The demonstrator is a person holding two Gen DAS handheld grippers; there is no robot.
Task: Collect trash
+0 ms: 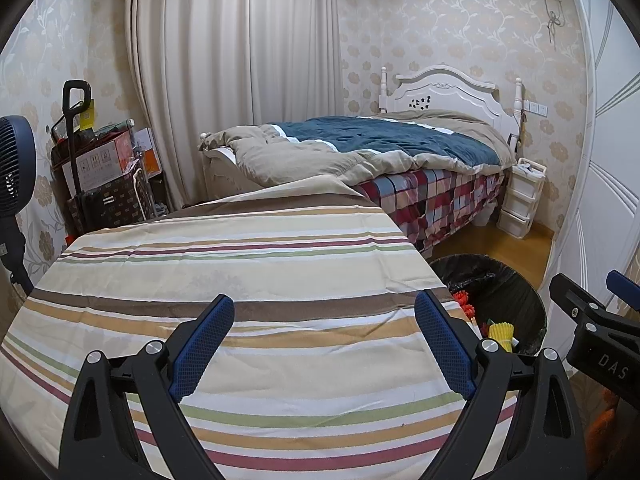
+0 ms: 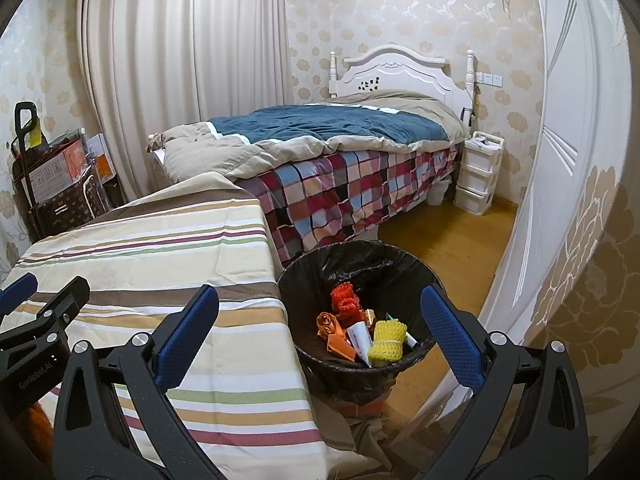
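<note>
Both grippers' fingers are standing spread and empty, left gripper (image 1: 324, 312) hovering over the striped tablecloth (image 1: 240, 264), right gripper (image 2: 320, 312) over the bin (image 2: 304, 276) holding the trash (image 2: 360, 330).

A striped cloth (image 1: 248, 264) drapes the table — trash bin (image 2: 360, 364) on the floor (image 2: 448, 240).

Floral beige wallpaper (image 2: 400, 4), cream curtains (image 2: 180, 60), a white-framed bed (image 2: 360, 152) against the far wall, white drawers (image 2: 478, 172) beside it, wooden floor (image 2: 448, 240).
</note>
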